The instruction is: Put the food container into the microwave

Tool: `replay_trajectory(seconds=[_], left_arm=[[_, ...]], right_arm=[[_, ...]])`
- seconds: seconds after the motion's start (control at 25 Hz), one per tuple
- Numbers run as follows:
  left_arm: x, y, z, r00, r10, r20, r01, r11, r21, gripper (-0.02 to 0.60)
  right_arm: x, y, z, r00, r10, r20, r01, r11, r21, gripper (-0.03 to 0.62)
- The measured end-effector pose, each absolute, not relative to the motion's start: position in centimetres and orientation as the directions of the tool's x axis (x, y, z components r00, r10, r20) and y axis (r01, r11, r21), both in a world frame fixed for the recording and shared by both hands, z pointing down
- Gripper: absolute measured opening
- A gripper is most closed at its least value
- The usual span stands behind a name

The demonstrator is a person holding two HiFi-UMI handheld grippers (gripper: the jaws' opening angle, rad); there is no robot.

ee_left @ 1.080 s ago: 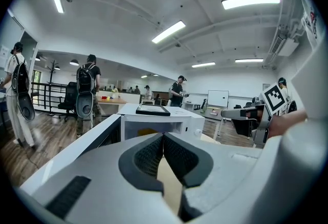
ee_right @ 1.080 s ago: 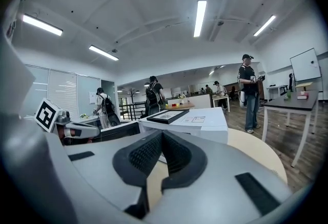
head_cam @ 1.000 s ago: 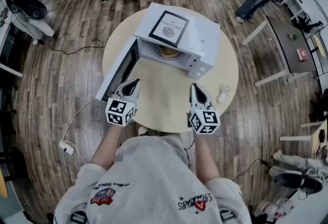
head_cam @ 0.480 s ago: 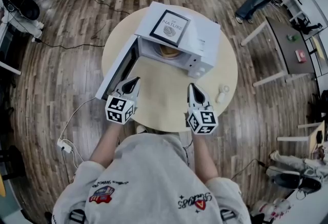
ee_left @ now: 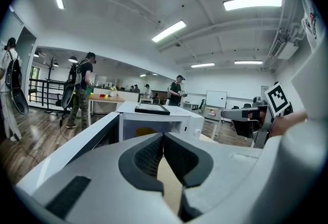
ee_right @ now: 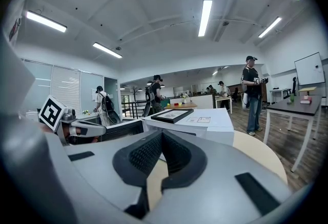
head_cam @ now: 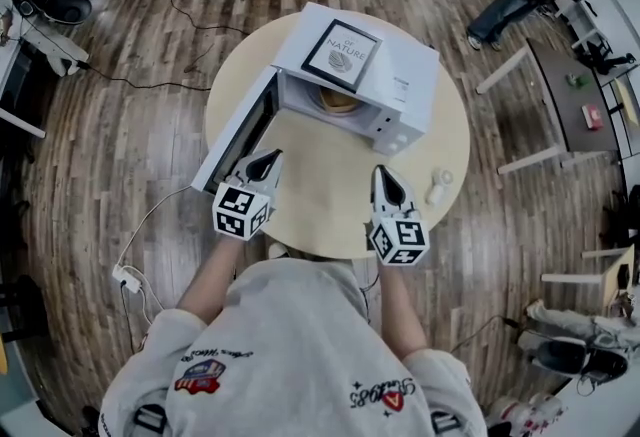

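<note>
Sitting inside the microwave (head_cam: 400,75) at the tabletop's (head_cam: 320,195) far edge, the food container (head_cam: 338,102) lies ahead of both claws. Left claw (head_cam: 266,161) & right claw (head_cam: 386,179): pinched shut, empty. The open door (head_cam: 238,130) juts along the left edge, just beside the left claw, so prob. that hand's job to shut it.

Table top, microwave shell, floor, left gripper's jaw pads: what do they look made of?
Table top: pale laminate or wood, matte; even beige, no grain visible.
Microwave shell: white, smooth; painted metal or plastic, can't tell.
Floor: wood-look planks, slight sheen; maybe laminate.
Left gripper pads: dark, rubber-like; fine grid texture.
</note>
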State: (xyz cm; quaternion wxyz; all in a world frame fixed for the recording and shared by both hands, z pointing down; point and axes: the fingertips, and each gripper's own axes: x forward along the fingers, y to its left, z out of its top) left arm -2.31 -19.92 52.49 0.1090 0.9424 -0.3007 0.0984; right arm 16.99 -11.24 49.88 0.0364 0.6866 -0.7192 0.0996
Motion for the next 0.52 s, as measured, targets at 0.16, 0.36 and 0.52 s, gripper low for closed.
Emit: replay_trajectory(seconds=[0.16,0.36,0.52], left_arm=[[-2.31,-20.17,52.44,0.799,-0.547,0.250,-0.590,-0.793,0.149,0.006],[-2.54,-20.40,52.69,0.797,-0.548,0.253,-0.593,-0.791,0.153,0.006],[-2.86,-20.78,52.71,0.795,-0.552,0.253,-0.597,-0.787,0.155,0.005]], right_arm=[[16.88,-11.43,50.02,-0.057,-0.979,0.195,-0.995,0.039,-0.095,0.002],[16.86,-11.44,50.25,-0.055,-0.978,0.202,-0.995,0.037,-0.093,0.002],[16.88,-11.58,50.75,-0.054,-0.978,0.199,-0.995,0.035,-0.094,0.002]])
